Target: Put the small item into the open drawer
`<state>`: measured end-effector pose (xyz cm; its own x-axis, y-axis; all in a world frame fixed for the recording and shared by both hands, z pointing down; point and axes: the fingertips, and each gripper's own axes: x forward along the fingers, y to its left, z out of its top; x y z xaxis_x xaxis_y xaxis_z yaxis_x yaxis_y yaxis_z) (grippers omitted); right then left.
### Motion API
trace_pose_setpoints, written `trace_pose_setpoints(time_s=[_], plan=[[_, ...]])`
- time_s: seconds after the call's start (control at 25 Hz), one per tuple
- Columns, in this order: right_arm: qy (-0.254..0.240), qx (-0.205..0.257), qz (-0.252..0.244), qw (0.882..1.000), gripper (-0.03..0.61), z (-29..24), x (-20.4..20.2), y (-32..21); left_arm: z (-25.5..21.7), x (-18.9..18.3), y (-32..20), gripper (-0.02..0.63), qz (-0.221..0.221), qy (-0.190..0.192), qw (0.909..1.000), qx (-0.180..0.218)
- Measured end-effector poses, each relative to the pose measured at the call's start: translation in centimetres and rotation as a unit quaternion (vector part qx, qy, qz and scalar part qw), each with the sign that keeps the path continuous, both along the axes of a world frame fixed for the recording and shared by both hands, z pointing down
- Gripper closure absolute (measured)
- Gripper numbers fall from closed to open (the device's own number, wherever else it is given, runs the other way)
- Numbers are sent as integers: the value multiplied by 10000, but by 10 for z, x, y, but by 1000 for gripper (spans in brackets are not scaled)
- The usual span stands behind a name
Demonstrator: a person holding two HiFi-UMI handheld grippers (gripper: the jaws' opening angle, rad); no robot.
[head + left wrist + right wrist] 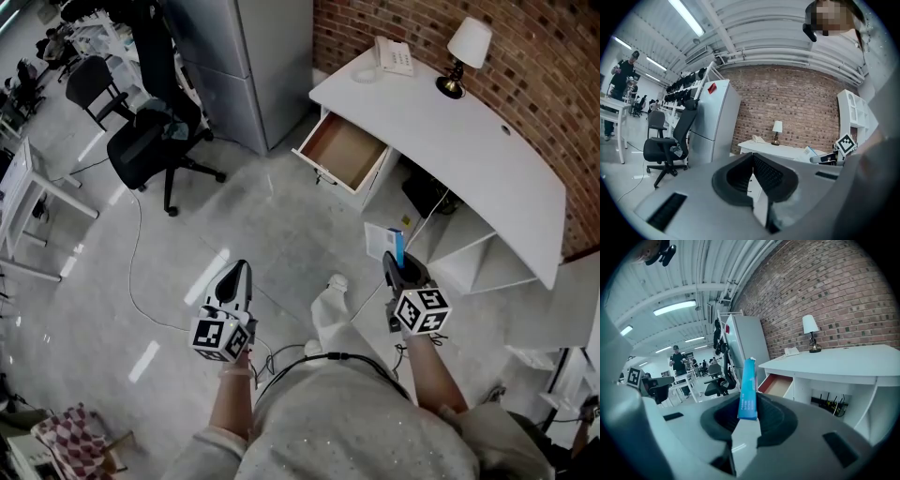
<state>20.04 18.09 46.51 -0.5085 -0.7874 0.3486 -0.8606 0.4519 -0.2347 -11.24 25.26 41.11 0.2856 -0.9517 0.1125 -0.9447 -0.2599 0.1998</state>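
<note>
Blue, the one small carton [748,389] stands upright, pinched between the right tongs [747,420], low and right of centre in the head view; its print is too small to read. The left tongs [752,165] are closed, pads meeting. One open drawer [343,152] sits upper centre, under a white surface [487,159] bearing one lamp [464,52] and one telephone [395,56].

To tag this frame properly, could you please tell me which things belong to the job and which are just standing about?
Part of the job: the small blue box, clamped in the right gripper; the open drawer of the desk.
Just standing about: lamp, telephone, office chair, grey cabinet; the left gripper, shut on nothing.
</note>
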Motion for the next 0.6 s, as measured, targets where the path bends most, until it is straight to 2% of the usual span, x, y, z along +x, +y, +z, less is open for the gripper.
trace_pose_setpoints(time_s=[0.2, 0.36, 0.6], plan=[[-82, -33, -62, 9999, 494, 4, -20, -41, -2, -16, -33, 607, -112, -25, 9999, -29], [3, -136, -226, 9997, 494, 11, -26, -72, 2, -15, -67, 607, -181, 58, 9998, -33], [155, -219, -222, 9994, 494, 16, -27, -130, 10, -8, -123, 607, -8, 79, 9998, -159]])
